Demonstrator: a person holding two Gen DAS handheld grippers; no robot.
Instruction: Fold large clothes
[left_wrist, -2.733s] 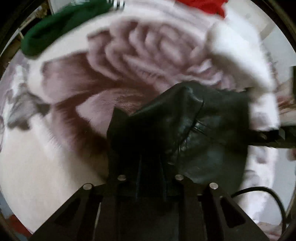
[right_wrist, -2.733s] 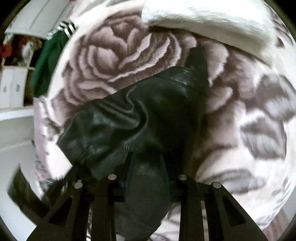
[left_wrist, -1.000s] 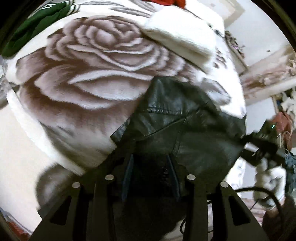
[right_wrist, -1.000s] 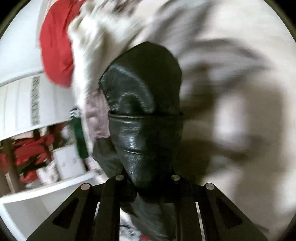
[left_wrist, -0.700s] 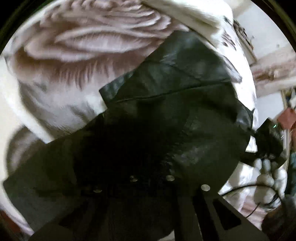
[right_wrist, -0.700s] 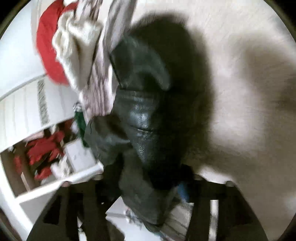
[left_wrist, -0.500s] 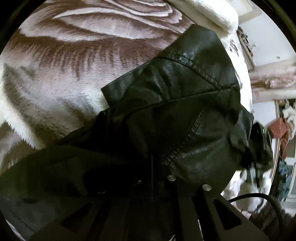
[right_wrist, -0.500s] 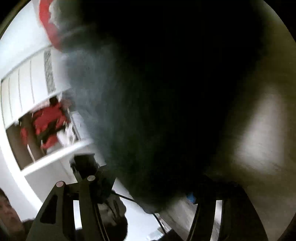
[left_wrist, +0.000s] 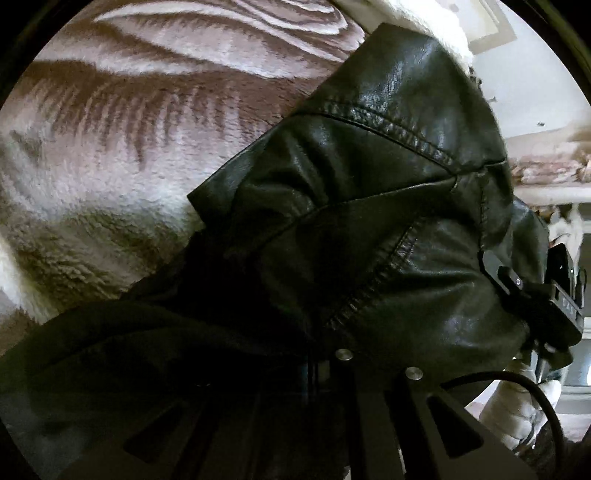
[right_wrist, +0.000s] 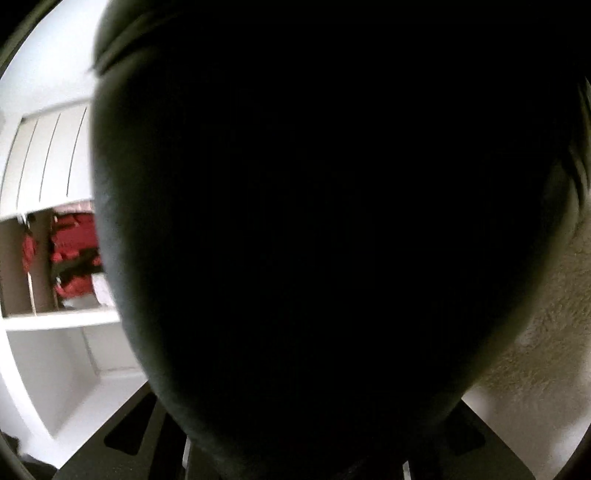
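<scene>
Black leather jacket (left_wrist: 369, 206) fills most of the left wrist view, lying bunched on a plush rose-patterned blanket (left_wrist: 122, 147) that covers the bed. Its stitched seams run from lower centre up toward the right, so the bulk lies ahead of and to the right of the left claw (left_wrist: 321, 373). That claw is buried under a fold of leather; only the bolts on its fingers show. Its jaws have come together to almost nothing, and since the leather drapes straight over them, they most likely pinch a thin edge of the jacket. At the right edge of this view the right claw (left_wrist: 532, 295) meets the far side of the jacket, with a white-gloved hand (left_wrist: 517, 402) below it. A white fluffy garment (left_wrist: 436, 29) lies on the blanket beyond the jacket.

From the right wrist, the jacket (right_wrist: 314, 240) hangs so close to the lens that it blacks out nearly everything. The finger bases show at the bottom, but the tips are hidden behind the leather. These jaws have just been closing from a wide gap to a narrow one, and whether the pads now press on leather cannot be told. White shelving (right_wrist: 48, 321) shows left, and blanket (right_wrist: 546, 332) right.

Judging from this, the jacket spans between the two claws, its long axis running left to right, so either claw can carry a side over.
</scene>
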